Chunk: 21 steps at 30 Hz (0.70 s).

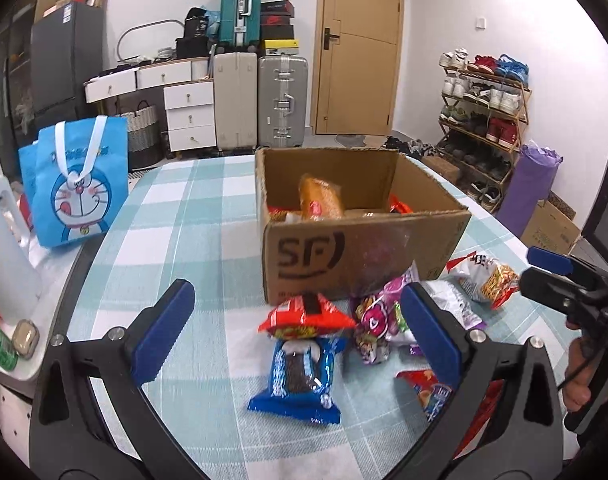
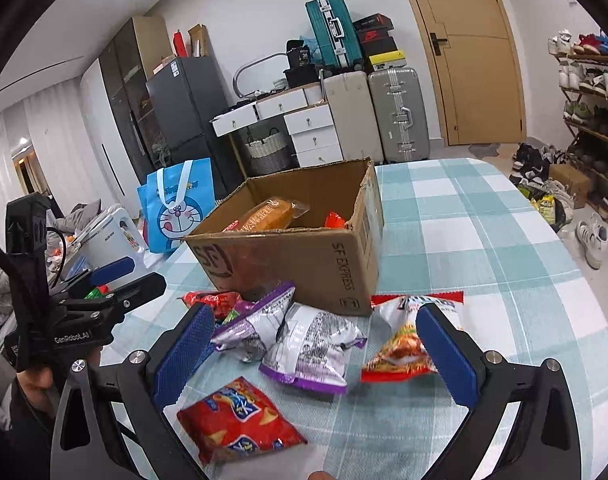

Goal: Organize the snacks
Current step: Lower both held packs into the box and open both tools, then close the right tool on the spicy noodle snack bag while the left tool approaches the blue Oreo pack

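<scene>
An open cardboard box (image 1: pixel 364 248) (image 2: pixel 304 256) stands on the checked tablecloth, with an orange bread packet (image 1: pixel 320 200) (image 2: pixel 263 214) and other snacks inside. Loose snack bags lie in front of it. My left gripper (image 1: pixel 299 320) is open, a blue cookie pack (image 1: pixel 299 380) and an orange-red bag (image 1: pixel 308 316) lying on the table between its fingers. My right gripper (image 2: pixel 316 344) is open over a silver-purple bag (image 2: pixel 316 352); a red chip bag (image 2: pixel 239 420) lies nearer and a red-white bag (image 2: pixel 400 340) sits by its right finger. No pad touches a bag.
A blue cartoon tote bag (image 1: pixel 75 184) (image 2: pixel 179 204) and a white appliance (image 1: pixel 3 248) stand left of the table. Suitcases (image 1: pixel 259 100), drawers and a door fill the far wall. A shoe rack (image 1: pixel 484 112) stands at the right. The table edge curves along the left.
</scene>
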Tool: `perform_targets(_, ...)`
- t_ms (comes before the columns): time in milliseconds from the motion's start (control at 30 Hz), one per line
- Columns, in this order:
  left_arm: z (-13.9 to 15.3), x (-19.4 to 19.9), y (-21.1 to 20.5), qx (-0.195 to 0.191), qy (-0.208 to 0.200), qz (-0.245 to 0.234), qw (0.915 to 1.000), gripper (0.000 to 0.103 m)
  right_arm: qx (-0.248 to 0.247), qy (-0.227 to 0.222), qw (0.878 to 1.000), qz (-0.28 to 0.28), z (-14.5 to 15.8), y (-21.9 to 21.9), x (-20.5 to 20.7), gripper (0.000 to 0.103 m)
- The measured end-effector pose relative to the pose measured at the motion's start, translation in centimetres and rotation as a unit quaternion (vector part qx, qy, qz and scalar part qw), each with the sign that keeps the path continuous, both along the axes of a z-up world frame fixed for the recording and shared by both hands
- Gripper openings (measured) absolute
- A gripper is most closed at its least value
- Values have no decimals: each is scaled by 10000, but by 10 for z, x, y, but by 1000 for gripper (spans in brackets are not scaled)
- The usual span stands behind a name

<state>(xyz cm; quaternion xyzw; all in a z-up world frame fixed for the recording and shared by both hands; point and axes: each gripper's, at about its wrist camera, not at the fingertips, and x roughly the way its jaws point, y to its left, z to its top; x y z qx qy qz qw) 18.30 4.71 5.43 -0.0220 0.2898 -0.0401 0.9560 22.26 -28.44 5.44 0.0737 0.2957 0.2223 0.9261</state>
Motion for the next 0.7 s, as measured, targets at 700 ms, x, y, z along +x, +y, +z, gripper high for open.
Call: perform_targets(700,-47,-4,-6,156,355,139,9992,103,-720,106,9959,-532,-31,-9,-7,102)
